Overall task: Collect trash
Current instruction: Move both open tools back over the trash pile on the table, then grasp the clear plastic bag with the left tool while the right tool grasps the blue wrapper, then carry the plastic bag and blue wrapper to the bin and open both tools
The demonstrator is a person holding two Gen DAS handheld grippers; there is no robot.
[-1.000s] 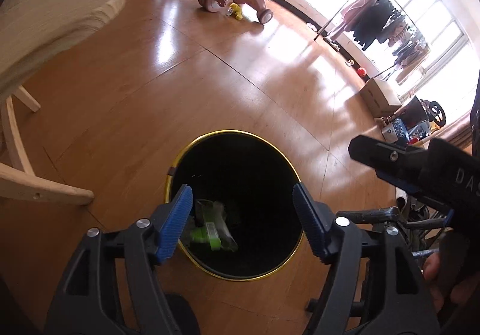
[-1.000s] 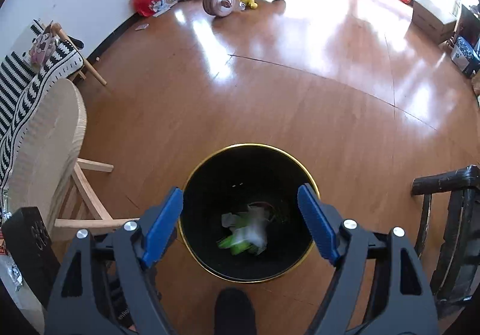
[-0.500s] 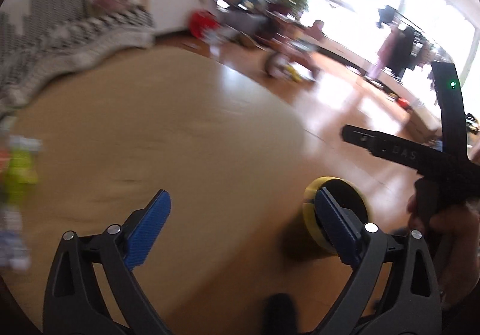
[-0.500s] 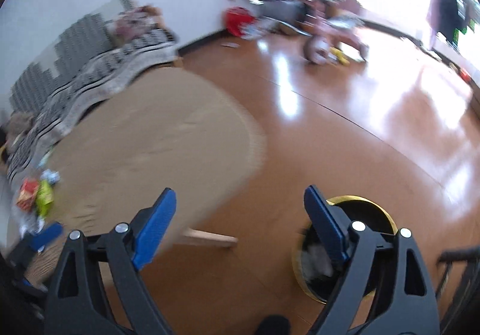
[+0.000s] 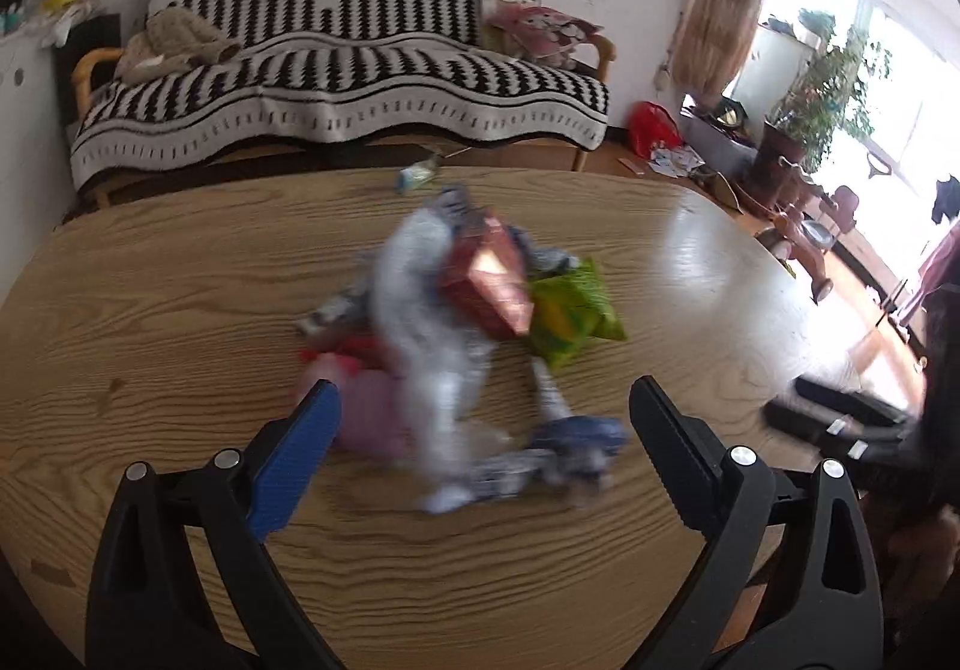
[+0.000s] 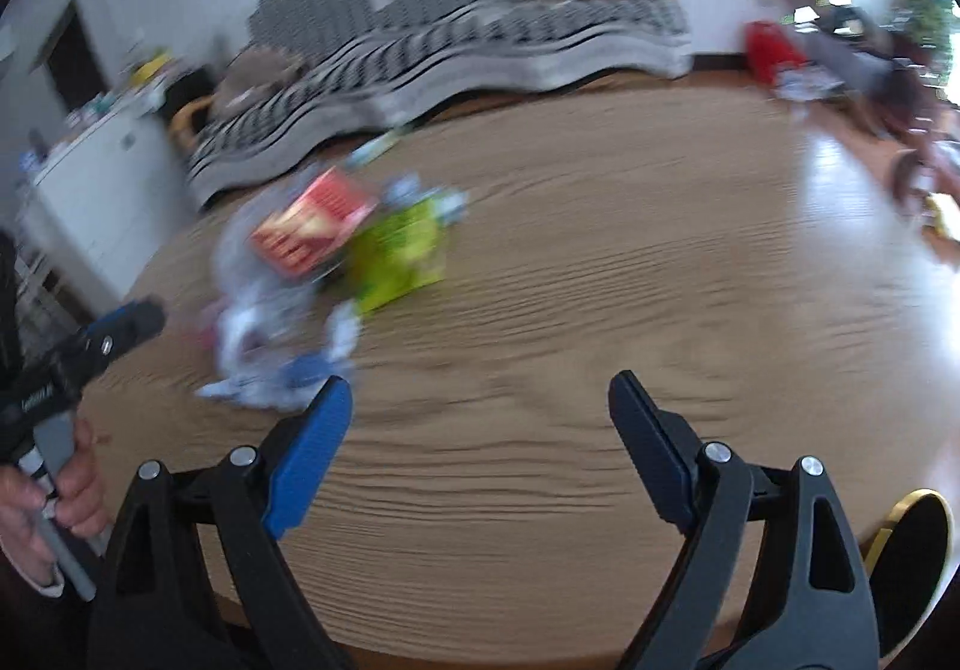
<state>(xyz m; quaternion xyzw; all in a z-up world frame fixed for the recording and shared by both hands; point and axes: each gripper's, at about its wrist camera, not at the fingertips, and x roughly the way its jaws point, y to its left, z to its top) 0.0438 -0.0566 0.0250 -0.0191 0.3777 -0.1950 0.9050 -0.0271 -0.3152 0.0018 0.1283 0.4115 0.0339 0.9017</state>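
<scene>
- The left hand-held gripper (image 5: 480,418) was seen nearest, its jaws spread wide with nothing clamped; they had just been opening, and blurred wrappers on the bench lay in view between them.
- The right hand-held gripper (image 6: 480,406) was likewise shown wide and empty, its jaws just opened further, with only bare wood between them.
- A round wooden bench (image 5: 180,310) was spread beneath both grippers.
- A heap of trash (image 5: 456,346) was piled near the middle of the bench: crumpled pale plastic, a red carton (image 5: 489,283), a green snack bag (image 5: 570,316) and blue-and-white wrappers, all blurred.
- A small separate wrapper (image 5: 415,176) was placed near the far edge of the bench.
- A black bin with a gold rim (image 6: 912,544) was glimpsed below the bench edge in the right view.
- A sofa under a black-and-white throw (image 5: 336,63) was set against the far wall.
</scene>
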